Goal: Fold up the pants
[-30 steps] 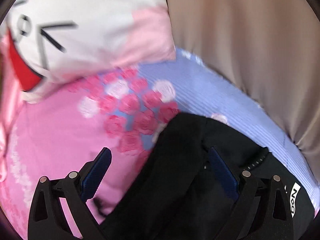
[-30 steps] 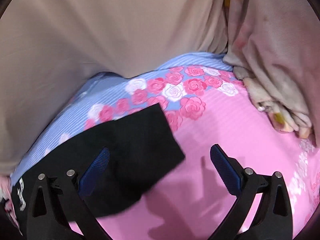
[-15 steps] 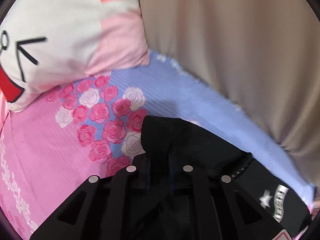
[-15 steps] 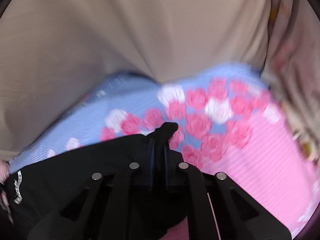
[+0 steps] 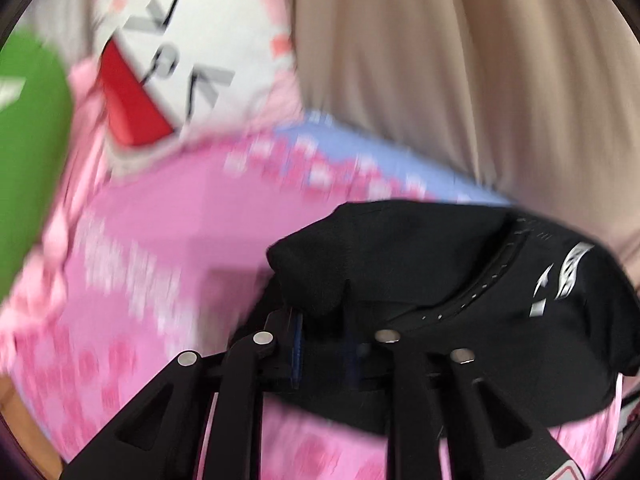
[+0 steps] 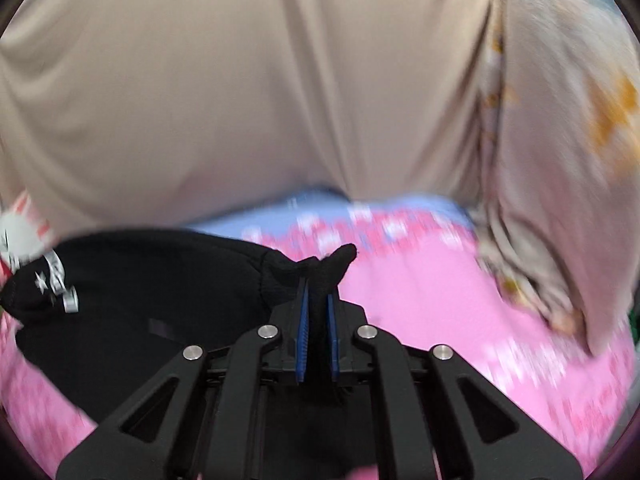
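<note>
pink floral bedsheet (image 5: 168,232) backs black pants (image 5: 420,264). left gripper (image 5: 324,344) and right gripper (image 6: 318,316) each pinch an end, the cloth stretched sideways between them.

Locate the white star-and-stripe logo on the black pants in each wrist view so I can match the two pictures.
Left wrist view: the white star-and-stripe logo sits at right of centre, on the black pants beyond the left gripper.
Right wrist view: the logo is at the far left edge, left of the right gripper.
Shared landmark: the beige curtain behind the pink floral bedsheet.
</note>
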The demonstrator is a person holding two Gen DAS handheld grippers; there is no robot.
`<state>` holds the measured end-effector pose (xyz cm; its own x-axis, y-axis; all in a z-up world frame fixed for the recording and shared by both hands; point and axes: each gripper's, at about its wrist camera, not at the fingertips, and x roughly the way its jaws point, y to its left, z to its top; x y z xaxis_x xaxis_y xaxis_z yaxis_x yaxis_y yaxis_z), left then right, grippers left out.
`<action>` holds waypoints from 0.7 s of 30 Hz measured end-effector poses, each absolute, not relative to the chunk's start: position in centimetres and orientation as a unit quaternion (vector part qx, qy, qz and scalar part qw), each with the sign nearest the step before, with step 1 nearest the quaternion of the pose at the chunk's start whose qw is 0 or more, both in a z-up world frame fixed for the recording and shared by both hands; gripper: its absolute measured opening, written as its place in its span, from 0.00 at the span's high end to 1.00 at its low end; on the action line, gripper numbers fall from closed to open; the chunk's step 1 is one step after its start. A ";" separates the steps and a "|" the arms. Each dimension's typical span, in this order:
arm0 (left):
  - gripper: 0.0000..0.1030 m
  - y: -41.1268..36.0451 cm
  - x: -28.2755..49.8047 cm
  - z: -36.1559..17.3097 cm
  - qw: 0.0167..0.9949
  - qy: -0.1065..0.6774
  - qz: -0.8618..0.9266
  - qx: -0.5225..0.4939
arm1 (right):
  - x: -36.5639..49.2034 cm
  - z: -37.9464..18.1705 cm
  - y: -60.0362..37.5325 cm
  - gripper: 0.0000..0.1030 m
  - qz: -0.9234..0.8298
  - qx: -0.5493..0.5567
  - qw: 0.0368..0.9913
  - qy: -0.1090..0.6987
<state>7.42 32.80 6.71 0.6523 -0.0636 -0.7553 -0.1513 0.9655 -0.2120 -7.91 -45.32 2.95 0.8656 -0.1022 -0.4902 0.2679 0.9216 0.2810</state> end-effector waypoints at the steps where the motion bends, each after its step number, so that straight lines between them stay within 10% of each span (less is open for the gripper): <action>1: 0.57 33.4 5.1 5.3 0.898 0.413 0.026 -0.149 | -8.8 2.2 -45.0 0.90 -0.103 0.172 0.947 0.252; 6: 0.42 35.8 -0.3 2.5 0.883 0.377 0.013 -0.280 | -12.7 -0.4 -44.5 0.85 -0.129 0.216 0.932 0.259; 9: 0.33 35.6 -1.6 2.5 0.870 0.359 0.006 -0.339 | -15.4 -0.8 -43.8 0.52 -0.132 0.248 0.932 0.230; 14: 0.15 33.7 -0.3 2.2 0.850 0.361 -0.010 -0.384 | -18.0 -1.4 -43.2 0.35 -0.111 0.294 0.928 0.201; 20: 0.20 33.9 2.0 -2.0 0.797 0.419 0.020 -0.435 | -18.8 -3.3 -41.9 0.27 -0.047 0.374 0.903 0.206; 21: 0.41 33.9 2.4 -2.3 0.794 0.423 0.011 -0.437 | -18.6 -3.3 -41.8 0.27 -0.041 0.380 0.901 0.207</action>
<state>2.35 33.86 -2.28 0.6423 -0.3517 -0.6810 -0.3865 0.6187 -0.6840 -18.61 -41.85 -3.26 0.9112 0.0838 -0.4033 0.2302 0.7083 0.6673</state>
